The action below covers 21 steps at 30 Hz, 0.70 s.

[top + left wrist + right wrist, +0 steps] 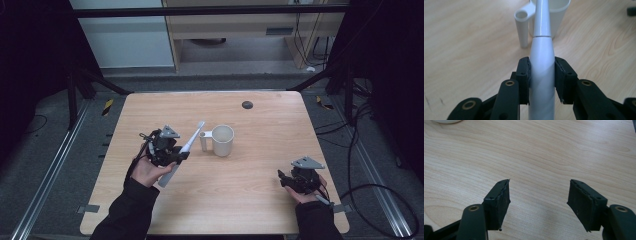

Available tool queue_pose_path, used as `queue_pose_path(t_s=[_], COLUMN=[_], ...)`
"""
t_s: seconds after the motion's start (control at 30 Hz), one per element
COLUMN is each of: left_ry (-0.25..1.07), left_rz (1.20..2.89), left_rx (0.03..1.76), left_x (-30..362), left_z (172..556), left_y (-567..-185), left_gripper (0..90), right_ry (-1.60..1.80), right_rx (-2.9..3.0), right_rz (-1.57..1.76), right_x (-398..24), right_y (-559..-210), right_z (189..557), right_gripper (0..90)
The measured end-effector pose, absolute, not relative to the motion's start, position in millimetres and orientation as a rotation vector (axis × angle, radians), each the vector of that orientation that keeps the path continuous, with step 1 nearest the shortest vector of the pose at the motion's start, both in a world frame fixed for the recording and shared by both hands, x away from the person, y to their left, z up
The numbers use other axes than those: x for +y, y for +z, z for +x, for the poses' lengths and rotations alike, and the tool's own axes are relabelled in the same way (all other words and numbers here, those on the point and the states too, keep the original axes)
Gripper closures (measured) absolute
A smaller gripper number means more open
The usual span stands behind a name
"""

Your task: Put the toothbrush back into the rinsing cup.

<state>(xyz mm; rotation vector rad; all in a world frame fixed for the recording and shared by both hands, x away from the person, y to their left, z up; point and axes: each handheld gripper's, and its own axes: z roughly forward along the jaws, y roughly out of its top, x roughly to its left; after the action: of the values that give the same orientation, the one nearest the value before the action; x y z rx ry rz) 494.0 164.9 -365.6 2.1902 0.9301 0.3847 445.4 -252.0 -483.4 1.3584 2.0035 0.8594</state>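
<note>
A white electric toothbrush (184,150) slants across the left half of the wooden table (250,210), held off it with its head toward a white cup (222,140). My left gripper (179,156) is shut on its handle. In the left gripper view the pads (524,75) press both sides of the toothbrush (541,62), and the cup (556,17) with its side tube (522,27) lies just beyond. My right gripper (283,179) rests at the table's right front, open. Bare wood shows between its jaws in the right gripper view, where the right gripper (539,197) points over the table.
A small dark round disc (247,104) lies near the table's far edge. Black frame bars and cables run along both sides of the table. The cup's rim (447,121) peeks in at the top left of the right gripper view.
</note>
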Motion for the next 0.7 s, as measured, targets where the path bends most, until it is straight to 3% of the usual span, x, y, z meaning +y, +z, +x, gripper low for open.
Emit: queue_pose_path(t_s=[0.7], left_ry=[0.565], left_rz=[1.850], left_rx=[0.868], left_x=[126.2], left_z=[525.8], left_y=[-335.4], left_gripper=[66.5], right_ry=[0.870], right_rx=[1.992], right_rz=[1.344], right_x=[-252.0], right_y=[-483.5], right_z=[445.1], right_gripper=[33.7])
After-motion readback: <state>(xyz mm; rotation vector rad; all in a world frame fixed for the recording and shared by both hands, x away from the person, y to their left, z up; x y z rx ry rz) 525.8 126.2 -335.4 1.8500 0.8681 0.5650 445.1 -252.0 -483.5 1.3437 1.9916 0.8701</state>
